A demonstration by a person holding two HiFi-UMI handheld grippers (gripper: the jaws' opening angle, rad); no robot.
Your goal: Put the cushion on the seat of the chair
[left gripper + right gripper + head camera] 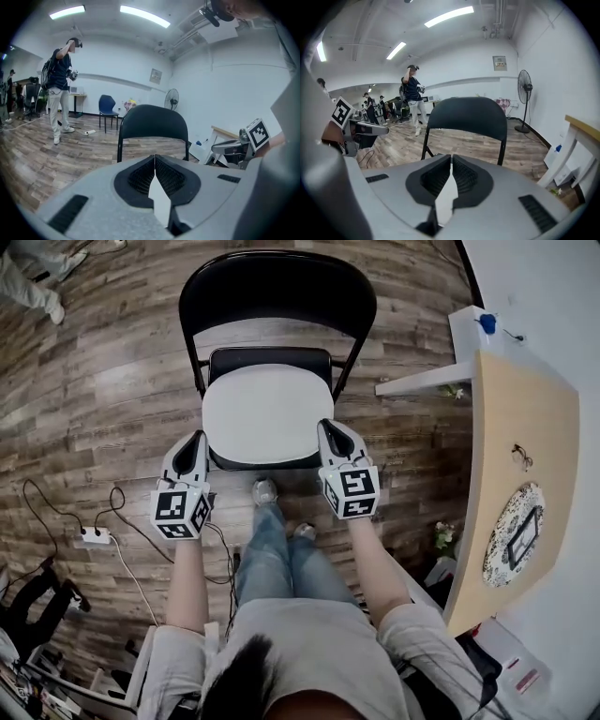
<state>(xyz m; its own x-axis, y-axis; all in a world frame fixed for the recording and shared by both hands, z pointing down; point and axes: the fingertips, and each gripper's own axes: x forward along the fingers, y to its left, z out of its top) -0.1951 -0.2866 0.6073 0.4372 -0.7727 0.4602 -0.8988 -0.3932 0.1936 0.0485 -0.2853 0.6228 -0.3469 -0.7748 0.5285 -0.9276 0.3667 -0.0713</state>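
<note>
A black folding chair (277, 287) stands in front of me on the wood floor. A pale grey cushion (267, 413) hangs flat over its black seat, whose edge shows behind and below it. My left gripper (196, 441) is shut on the cushion's near left corner and my right gripper (329, 428) on its near right corner. In the left gripper view a white sliver of cushion (159, 199) is pinched between the closed jaws of the left gripper (154, 161), with the chair back (152, 122) beyond. The right gripper view shows the same: right gripper (451, 161), cushion edge (446, 197), chair back (468, 115).
A wooden table (511, 427) and a white shelf (427, 381) stand to the right of the chair. A power strip (94, 536) with cables lies on the floor at left. A person (60, 89), a blue chair (107, 105) and a fan (526, 89) stand farther off.
</note>
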